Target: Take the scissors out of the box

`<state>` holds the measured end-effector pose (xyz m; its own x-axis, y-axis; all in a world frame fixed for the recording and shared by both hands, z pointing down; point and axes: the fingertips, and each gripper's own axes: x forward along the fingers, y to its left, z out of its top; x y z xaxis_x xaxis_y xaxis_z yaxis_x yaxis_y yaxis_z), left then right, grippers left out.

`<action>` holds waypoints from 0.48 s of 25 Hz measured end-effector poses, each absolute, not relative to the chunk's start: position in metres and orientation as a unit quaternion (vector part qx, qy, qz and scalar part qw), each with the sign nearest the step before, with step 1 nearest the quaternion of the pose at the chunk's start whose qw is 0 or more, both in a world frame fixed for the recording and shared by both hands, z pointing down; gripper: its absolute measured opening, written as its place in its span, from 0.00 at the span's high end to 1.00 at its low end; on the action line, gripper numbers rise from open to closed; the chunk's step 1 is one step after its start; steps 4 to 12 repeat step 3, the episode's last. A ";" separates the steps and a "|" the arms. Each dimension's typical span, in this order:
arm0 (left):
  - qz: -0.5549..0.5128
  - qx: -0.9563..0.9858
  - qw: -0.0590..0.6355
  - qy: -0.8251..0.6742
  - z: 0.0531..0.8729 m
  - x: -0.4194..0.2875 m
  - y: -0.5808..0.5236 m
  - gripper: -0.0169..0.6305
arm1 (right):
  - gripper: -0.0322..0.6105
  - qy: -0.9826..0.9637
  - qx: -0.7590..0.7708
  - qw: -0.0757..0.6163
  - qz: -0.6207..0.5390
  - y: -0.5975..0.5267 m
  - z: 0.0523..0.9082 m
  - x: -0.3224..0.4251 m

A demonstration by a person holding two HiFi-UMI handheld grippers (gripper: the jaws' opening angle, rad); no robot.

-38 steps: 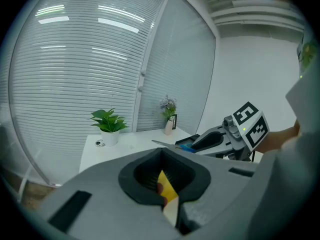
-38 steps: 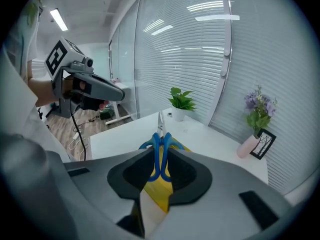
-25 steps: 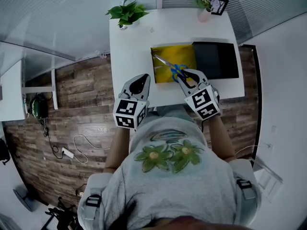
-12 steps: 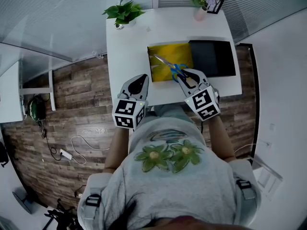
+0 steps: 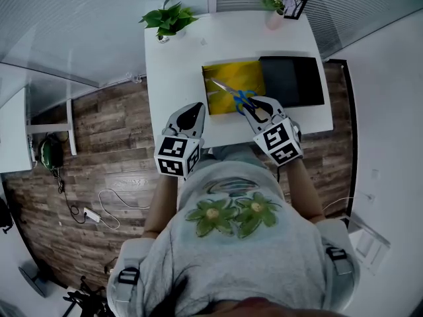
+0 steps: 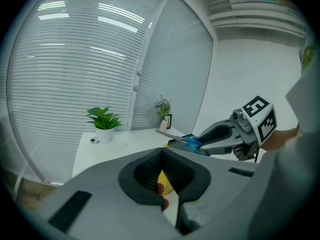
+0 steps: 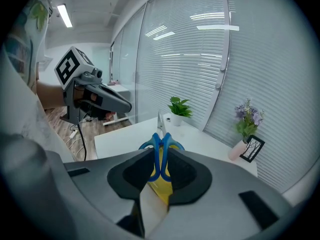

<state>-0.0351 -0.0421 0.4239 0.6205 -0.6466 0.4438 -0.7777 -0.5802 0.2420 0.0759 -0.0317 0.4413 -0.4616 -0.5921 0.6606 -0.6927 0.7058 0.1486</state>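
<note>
The blue-handled scissors (image 5: 232, 92) hang over the near edge of the open yellow box (image 5: 251, 74) on the white table (image 5: 173, 78). My right gripper (image 5: 250, 104) is shut on their handles. In the right gripper view the scissors (image 7: 161, 149) stand between the jaws with the blades pointing away. From the left gripper view I see the scissors (image 6: 181, 138) held out level by the right gripper (image 6: 200, 144). My left gripper (image 5: 195, 106) waits at the table's near edge, left of the box, its jaws together and empty.
The box's black lid (image 5: 292, 81) lies right beside the yellow box. A potted plant (image 5: 168, 20) stands at the table's far left corner. A vase of purple flowers (image 5: 277, 4) and a small frame stand at the far right. Wooden floor lies left of the table.
</note>
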 end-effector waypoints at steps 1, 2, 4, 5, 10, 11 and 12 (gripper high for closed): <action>0.156 0.875 0.212 -0.406 0.424 -0.035 -0.043 0.98 | 0.82 -0.851 0.377 0.358 0.072 -0.032 0.442 0.076; 0.157 0.875 0.213 -0.405 0.424 -0.035 -0.043 0.98 | 0.82 -0.851 0.376 0.360 0.073 -0.032 0.443 0.075; 0.157 0.875 0.214 -0.405 0.425 -0.035 -0.044 0.98 | 0.82 -0.850 0.376 0.361 0.074 -0.032 0.445 0.075; 0.157 0.875 0.214 -0.405 0.425 -0.035 -0.044 0.98 | 0.82 -0.850 0.376 0.361 0.074 -0.032 0.445 0.075; 0.157 0.875 0.214 -0.405 0.425 -0.035 -0.044 0.98 | 0.82 -0.850 0.376 0.361 0.074 -0.032 0.445 0.075; 0.157 0.875 0.214 -0.405 0.425 -0.035 -0.044 0.98 | 0.82 -0.850 0.376 0.361 0.074 -0.032 0.445 0.075; 0.157 0.875 0.214 -0.405 0.425 -0.035 -0.044 0.98 | 0.82 -0.850 0.376 0.361 0.074 -0.032 0.445 0.075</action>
